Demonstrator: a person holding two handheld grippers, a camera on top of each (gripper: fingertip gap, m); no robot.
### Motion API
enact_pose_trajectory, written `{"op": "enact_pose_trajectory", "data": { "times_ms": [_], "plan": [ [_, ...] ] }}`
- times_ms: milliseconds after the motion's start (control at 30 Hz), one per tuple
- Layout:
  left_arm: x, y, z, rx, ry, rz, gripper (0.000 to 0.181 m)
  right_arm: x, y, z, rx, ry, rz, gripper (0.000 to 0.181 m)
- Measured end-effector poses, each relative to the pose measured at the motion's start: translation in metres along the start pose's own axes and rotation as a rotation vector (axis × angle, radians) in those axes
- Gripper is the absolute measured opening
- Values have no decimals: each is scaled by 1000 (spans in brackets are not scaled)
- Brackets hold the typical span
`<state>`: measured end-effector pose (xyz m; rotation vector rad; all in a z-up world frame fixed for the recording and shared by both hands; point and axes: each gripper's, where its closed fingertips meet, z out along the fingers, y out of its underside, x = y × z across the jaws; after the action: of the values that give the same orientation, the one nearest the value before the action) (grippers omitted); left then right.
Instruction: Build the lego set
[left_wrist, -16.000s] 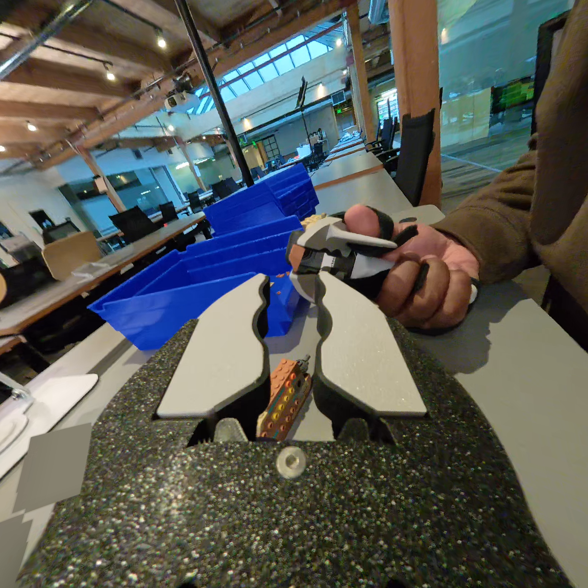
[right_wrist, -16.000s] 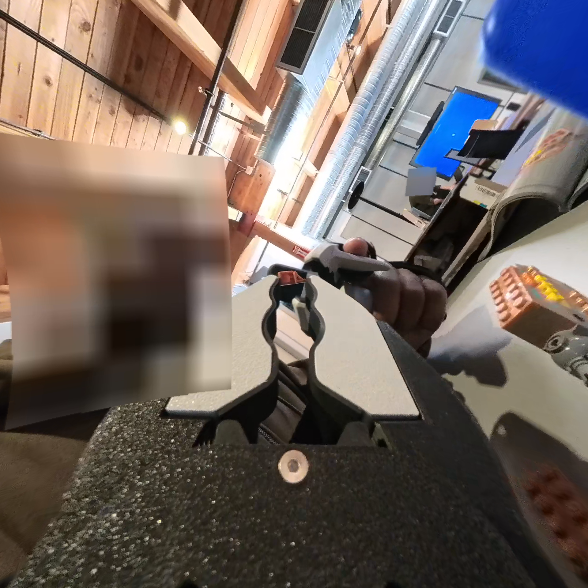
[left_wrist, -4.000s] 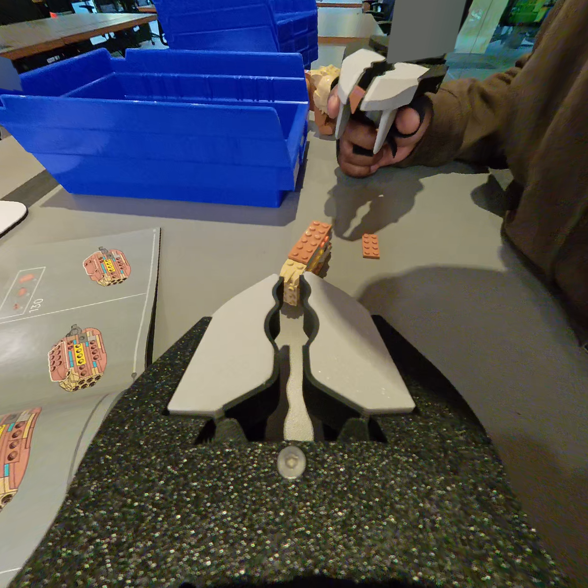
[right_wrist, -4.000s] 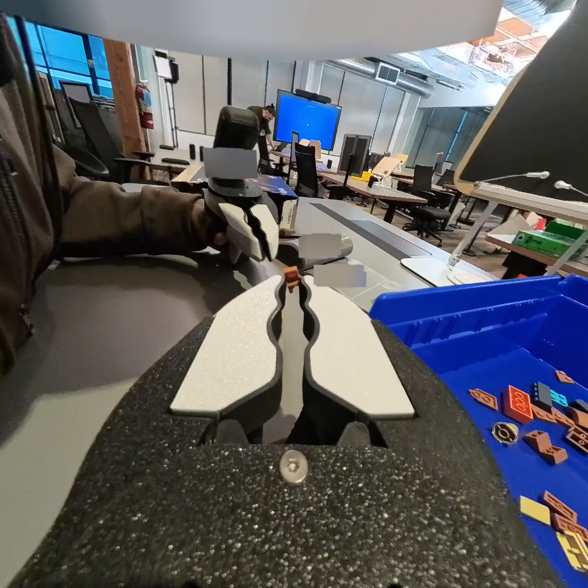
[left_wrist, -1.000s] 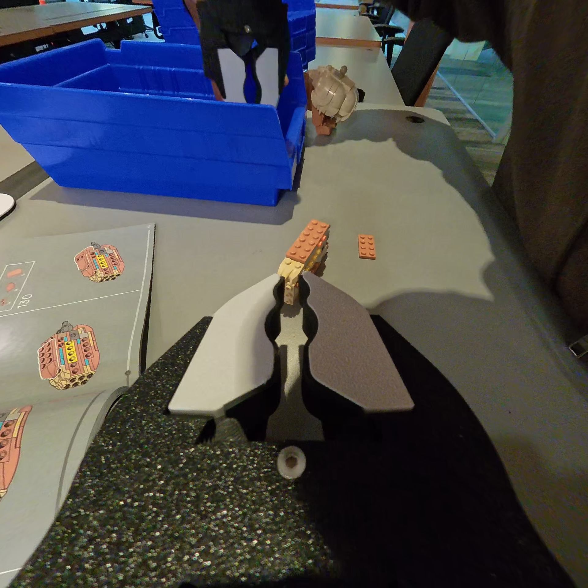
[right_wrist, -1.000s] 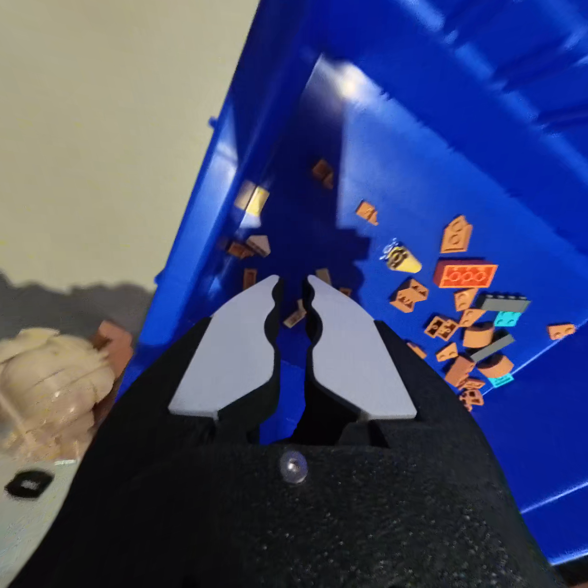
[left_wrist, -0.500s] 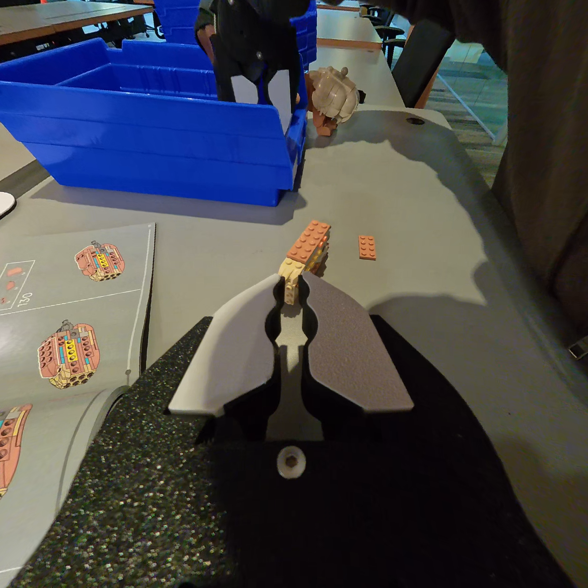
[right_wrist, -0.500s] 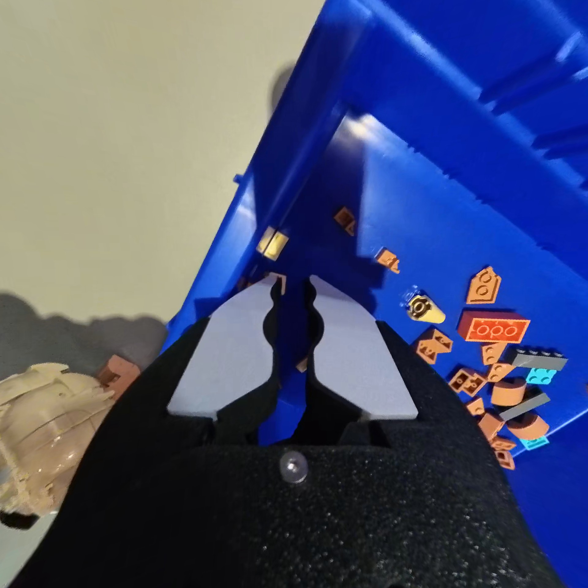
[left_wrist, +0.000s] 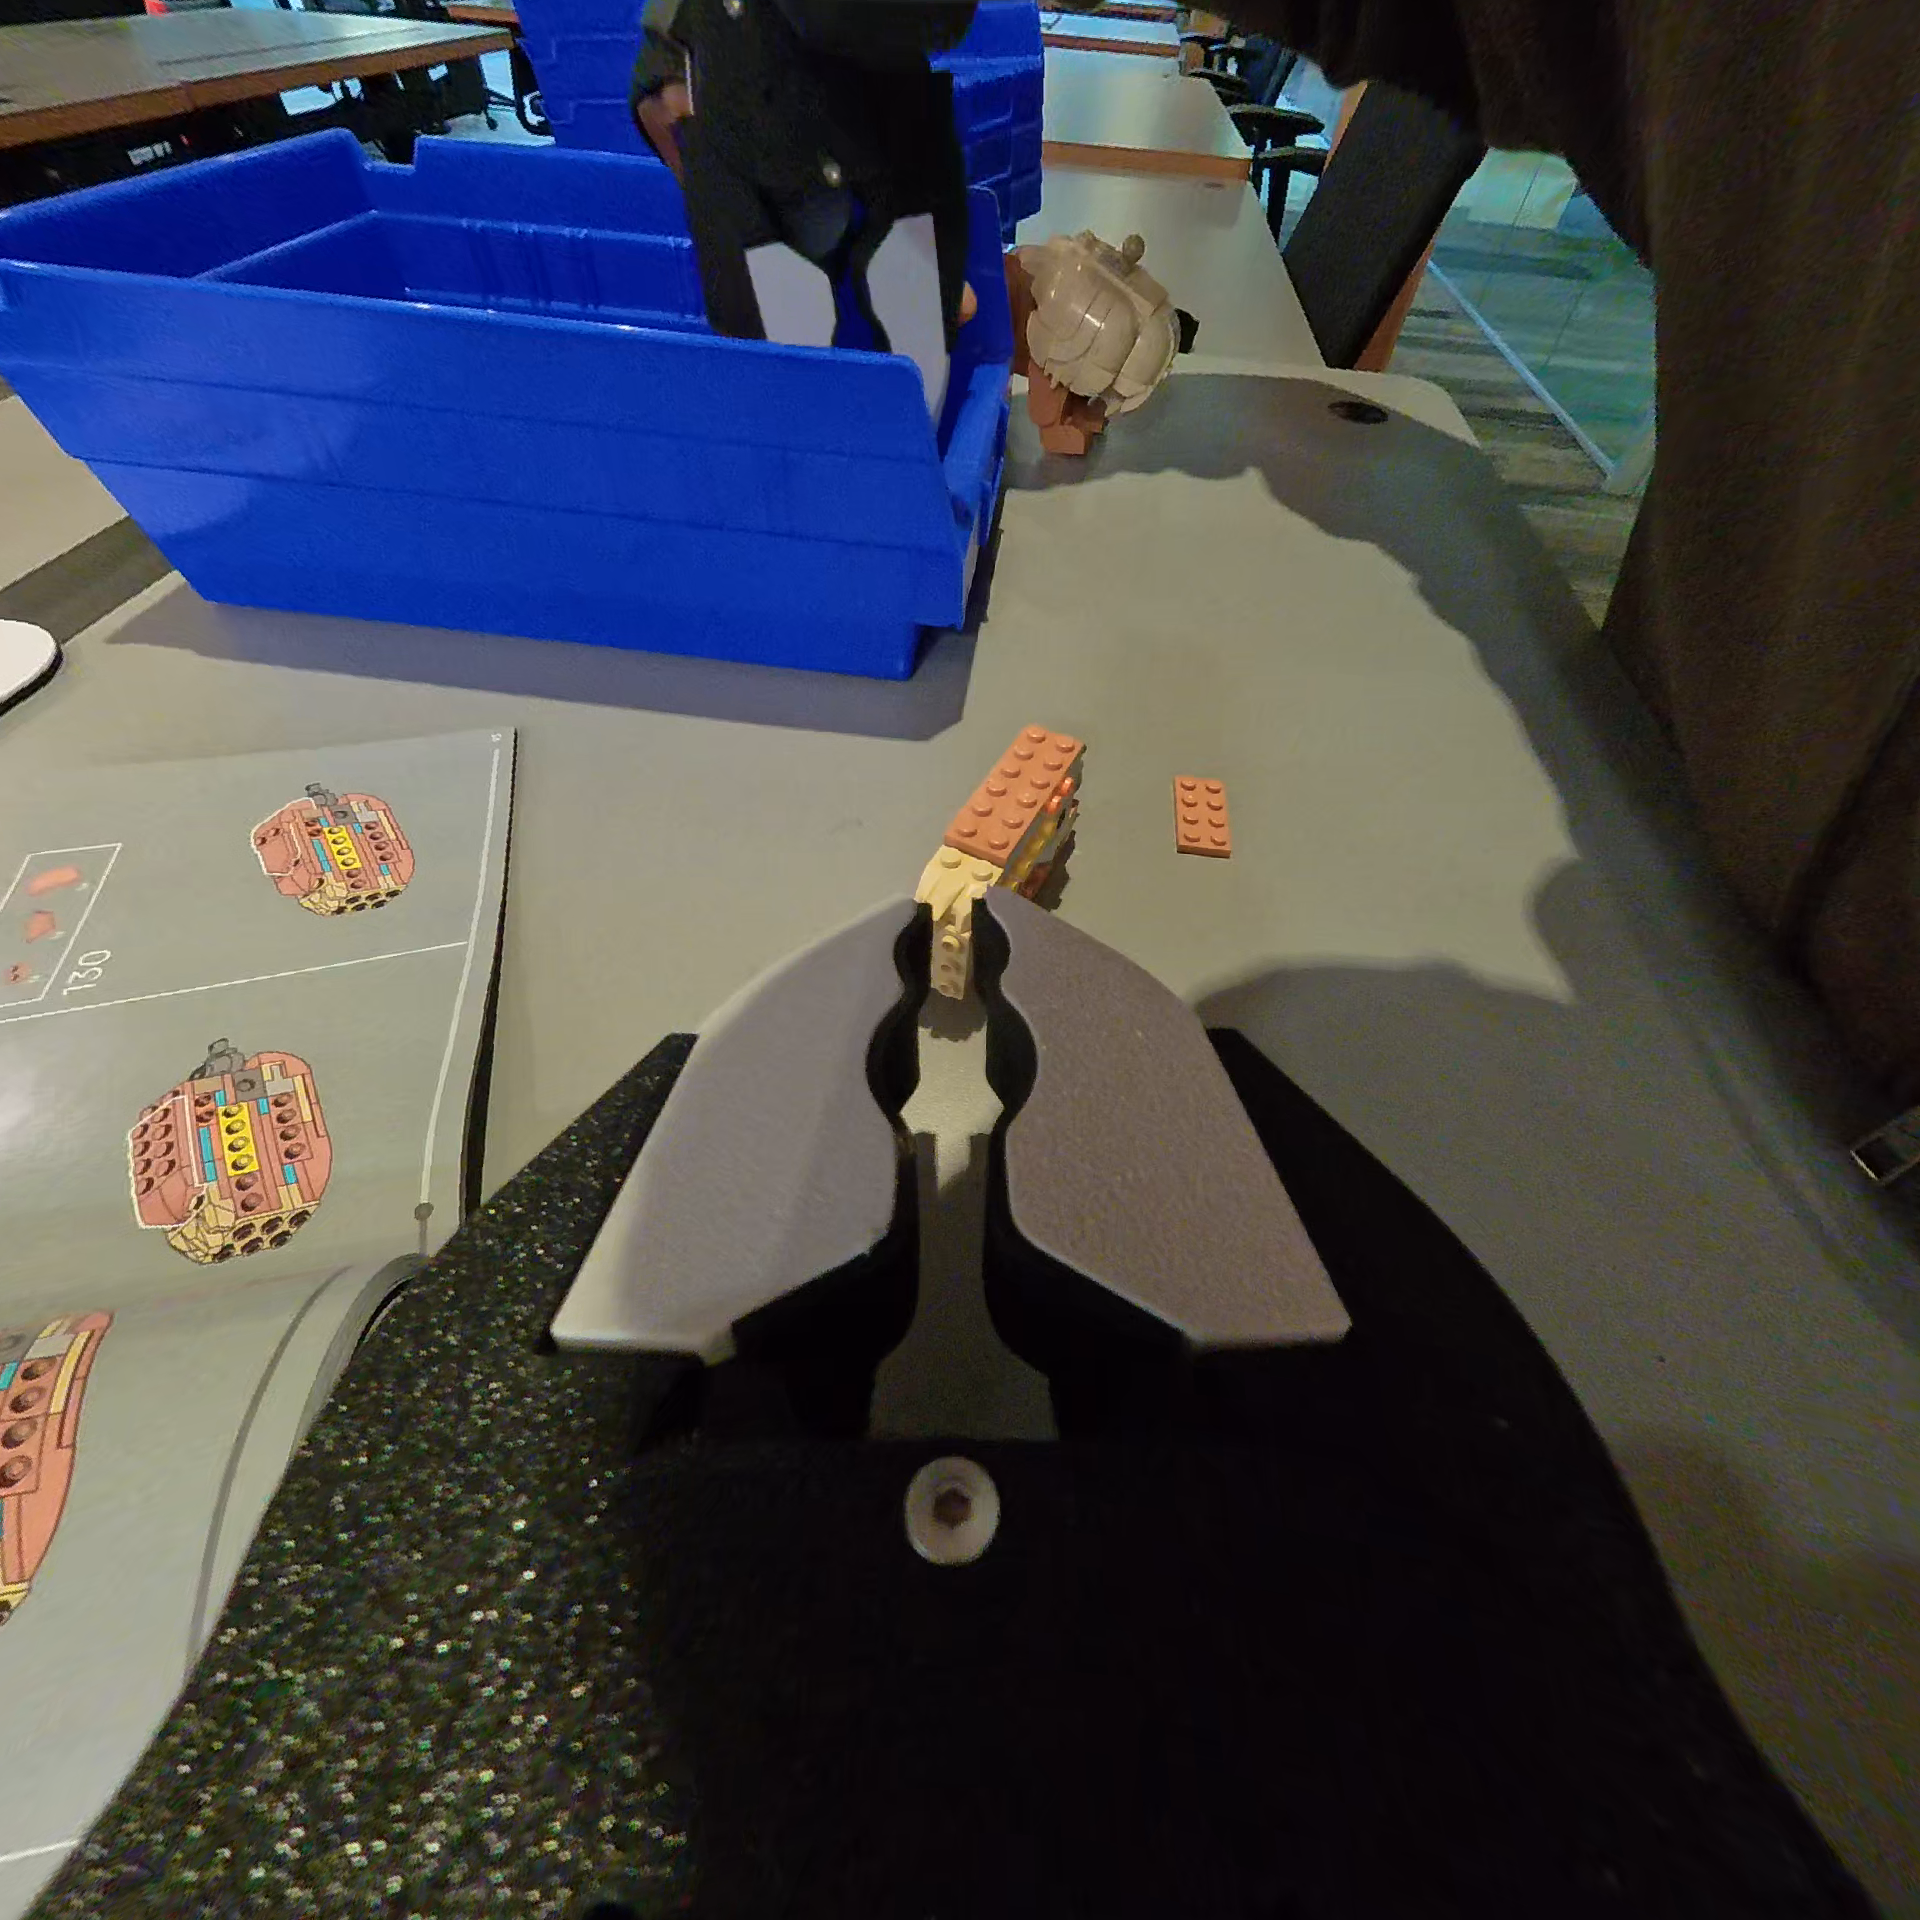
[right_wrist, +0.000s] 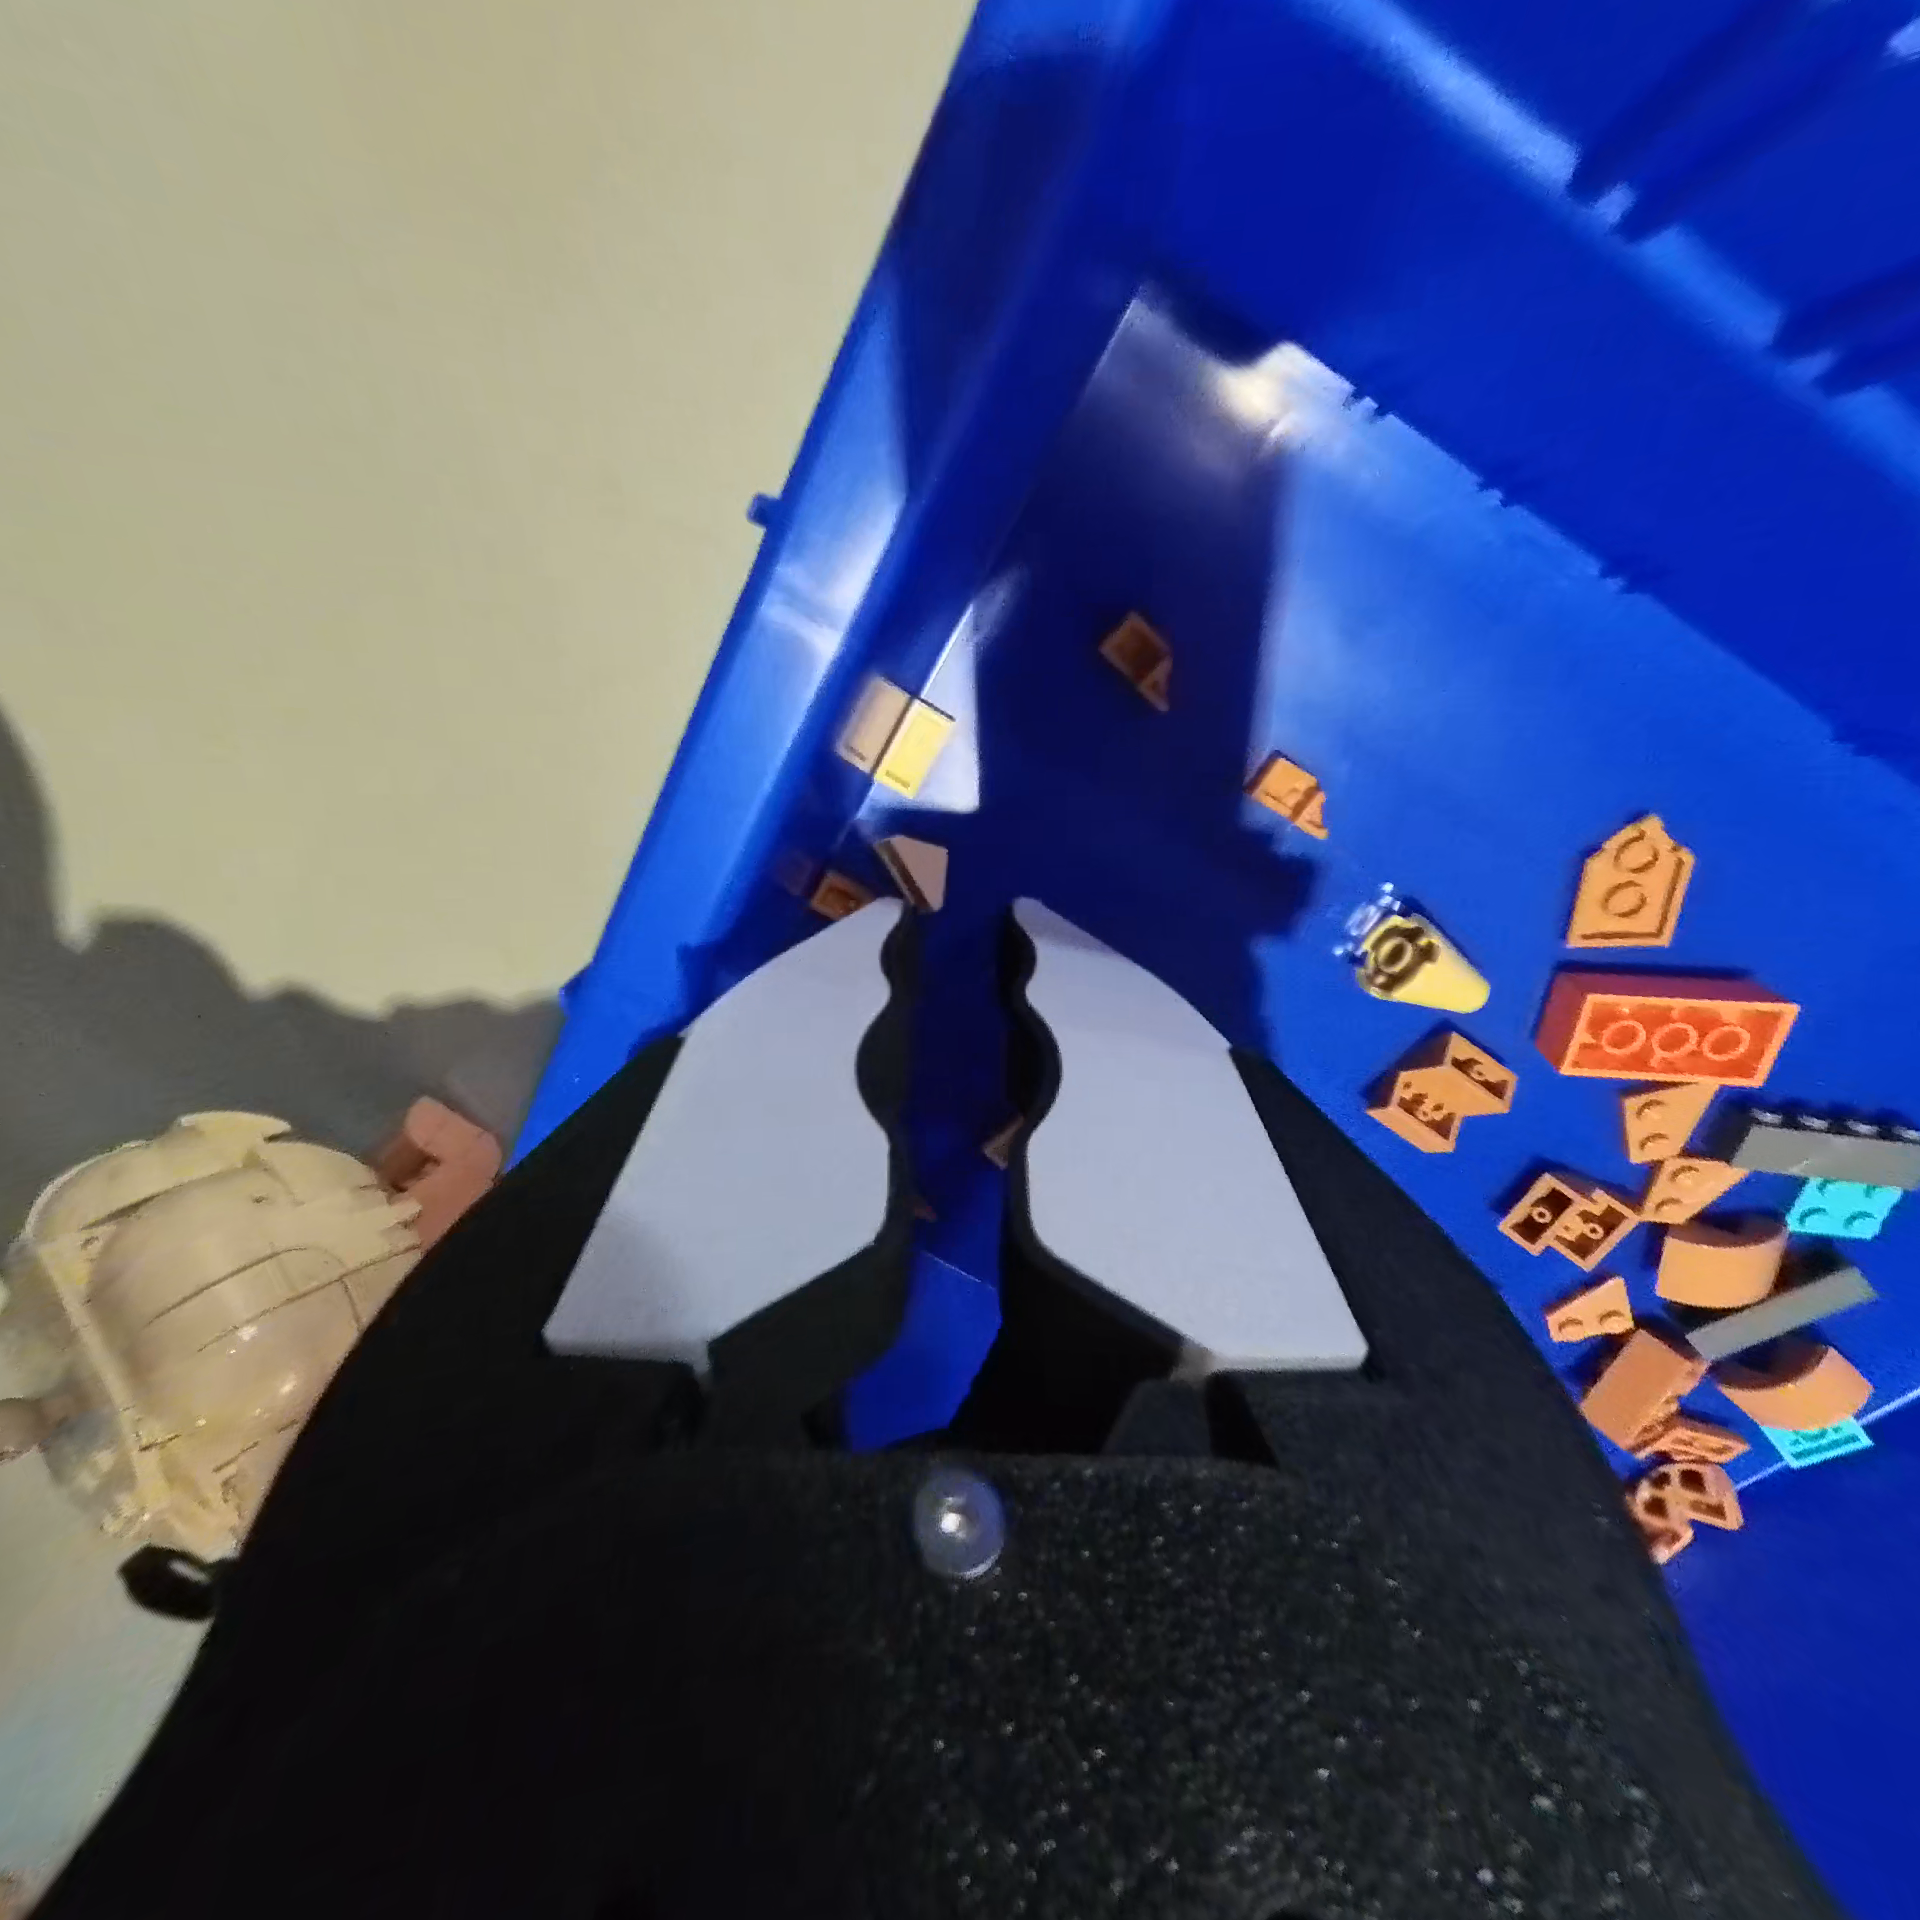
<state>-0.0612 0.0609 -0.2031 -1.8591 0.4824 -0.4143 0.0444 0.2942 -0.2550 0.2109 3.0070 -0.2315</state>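
Note:
My left gripper (left_wrist: 948, 914) rests low over the grey table, shut on the tan end of a small lego assembly (left_wrist: 1023, 795) with an orange plate on top. A loose orange plate (left_wrist: 1202, 816) lies just right of it. My right gripper (right_wrist: 956, 914) is down inside the blue bin (right_wrist: 1039, 312), near its end wall, with its jaws a little apart and nothing between them. It also shows in the left wrist view (left_wrist: 831, 281). Loose pieces lie on the bin floor: a red-orange brick (right_wrist: 1662, 1029), a yellow cone piece (right_wrist: 1418, 966) and several small orange slopes.
A tan domed lego build (left_wrist: 1101, 322) stands beside the bin's right end and shows in the right wrist view (right_wrist: 177, 1299). An open instruction booklet (left_wrist: 260, 987) lies at the left. A person's brown sleeve (left_wrist: 1766, 416) hangs over the right side. More blue bins stand behind. About 25 centimeters separates my left fingertips from my right. The yellow cone piece (right_wrist: 1418, 966) lies some 7 centimeters from my right tips, 25 centimeters from my left tips.
My right gripper has carried its small orange piece off into the bin, no longer holds it, and has sunk lower toward the end wall. The left gripper and assembly have not moved.

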Motion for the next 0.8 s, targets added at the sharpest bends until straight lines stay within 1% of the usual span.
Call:
{"op": "enact_pose_trajectory", "data": {
  "times_ms": [133,300,433,600,733,800],
  "plan": [
    [0,0,0,1,-2,0,7,-3,4,6,-39,-26,-25,20],
    [-1,-1,-1,5,-2,-7,7,-4,5,8,-51,-43,-40,23],
    [-2,0,-1,3,-6,-11,7,-1,5,8,-55,-23,-41,24],
    [-2,0,-1,3,-6,-12,7,8,13,6,-100,29,-50,22],
    [-2,0,-1,2,-7,-12,6,-2,3,1,-26,-37,-10,22],
    [-2,0,-1,2,-7,-14,6,-4,4,4,-38,-53,-18,23]
  ]
}}
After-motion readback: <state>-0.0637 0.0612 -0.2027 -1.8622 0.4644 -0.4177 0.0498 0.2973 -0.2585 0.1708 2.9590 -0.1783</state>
